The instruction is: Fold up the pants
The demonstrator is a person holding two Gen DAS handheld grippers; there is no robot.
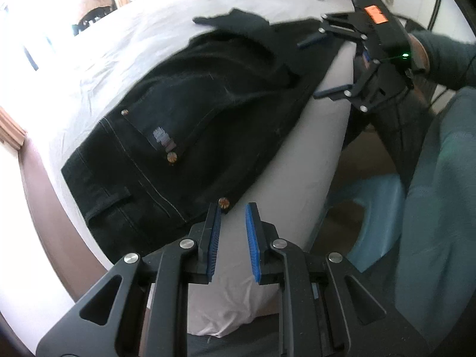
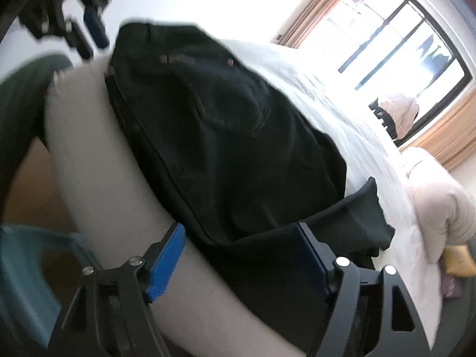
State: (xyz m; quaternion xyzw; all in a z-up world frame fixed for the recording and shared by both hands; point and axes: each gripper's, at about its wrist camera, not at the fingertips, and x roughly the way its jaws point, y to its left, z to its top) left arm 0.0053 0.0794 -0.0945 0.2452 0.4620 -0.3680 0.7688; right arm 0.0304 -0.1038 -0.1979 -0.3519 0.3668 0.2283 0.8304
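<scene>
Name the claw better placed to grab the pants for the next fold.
Right, probably. The right claw is open wide with the black pants hem between its pads. The left claw is open over bare sheet beside the waistband.

A: What's counted?
B: 1 pr black pants (image 1: 184,113) on 1 bed (image 1: 312,160); 2 grippers, left gripper (image 1: 233,208) & right gripper (image 2: 241,232); 1 window (image 2: 395,44); 1 blue stool (image 1: 377,205).

The left wrist view looks close along the bed (image 1: 312,154) edge from the waistband end, the right wrist view faces back oppositely, both sharing the black pants (image 1: 184,113) (image 2: 232,136).
</scene>
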